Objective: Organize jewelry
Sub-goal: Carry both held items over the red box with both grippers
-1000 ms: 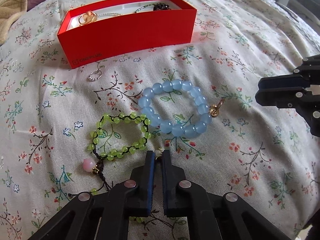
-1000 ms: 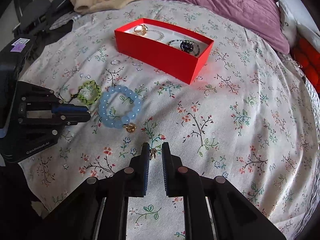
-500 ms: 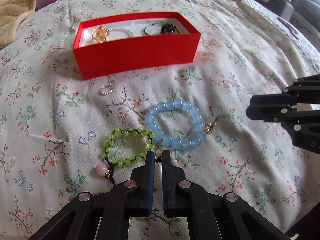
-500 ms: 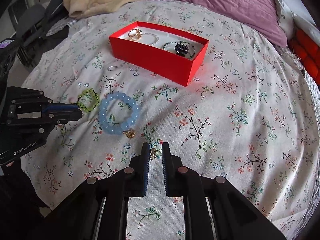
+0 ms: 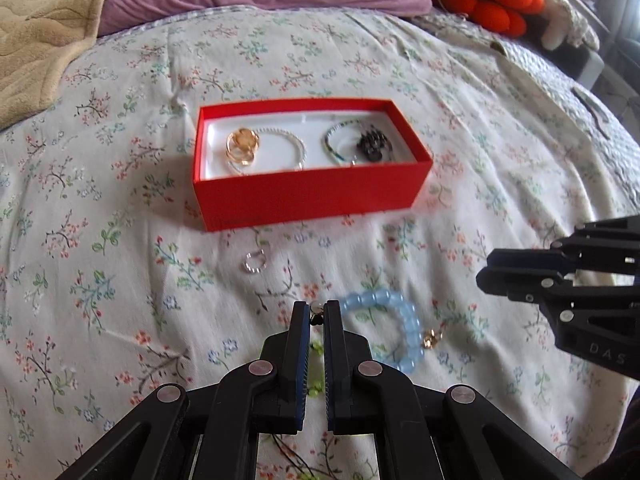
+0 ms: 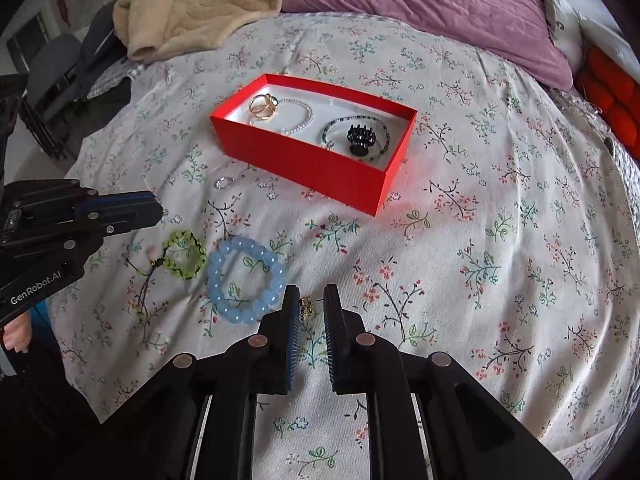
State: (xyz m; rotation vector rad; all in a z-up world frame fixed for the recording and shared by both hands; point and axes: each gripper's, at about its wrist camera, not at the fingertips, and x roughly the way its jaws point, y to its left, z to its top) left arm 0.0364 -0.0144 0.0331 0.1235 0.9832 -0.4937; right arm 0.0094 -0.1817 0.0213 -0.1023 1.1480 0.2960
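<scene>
Your bed (image 6: pixel 500 208), spread with a floral sheet, fills both views. A purple quilt (image 6: pixel 420 4) and a beige blanket (image 6: pixel 192 4) lie along the top of the frame in the right wrist view.

The red box (image 6: pixel 320 168) sits open just above the centre there. In its white tray, gold rings (image 6: pixel 262 106) lie at the left end beside a pearl strand (image 6: pixel 304 118). A dark hair clip (image 6: pixel 360 138) sits at the right end inside a thin beaded bracelet (image 6: pixel 384 144).

Your left claw (image 5: pixel 316 316) is at the bottom centre of the left wrist view. Its fingers are pressed together on a small earring (image 5: pixel 317 314) at the tips. From the right wrist view that claw (image 6: pixel 158 210) enters from the left edge, above the sheet.

Your right claw (image 6: pixel 310 300), at the bottom centre of its own view, is clamped on a small gold earring (image 6: pixel 306 307). The piece is held crosswise between the pads.

On the sheet, the blue bead bracelet (image 6: pixel 244 278) lies in the lower left middle of the right wrist view. It has a gold charm (image 5: pixel 431 338), seen in the left wrist view. The green bead bracelet (image 6: pixel 184 254) lies just left of the blue one, with black cord trailing down. A small silver ring (image 6: pixel 223 183) lies near the box's lower left corner.
</scene>
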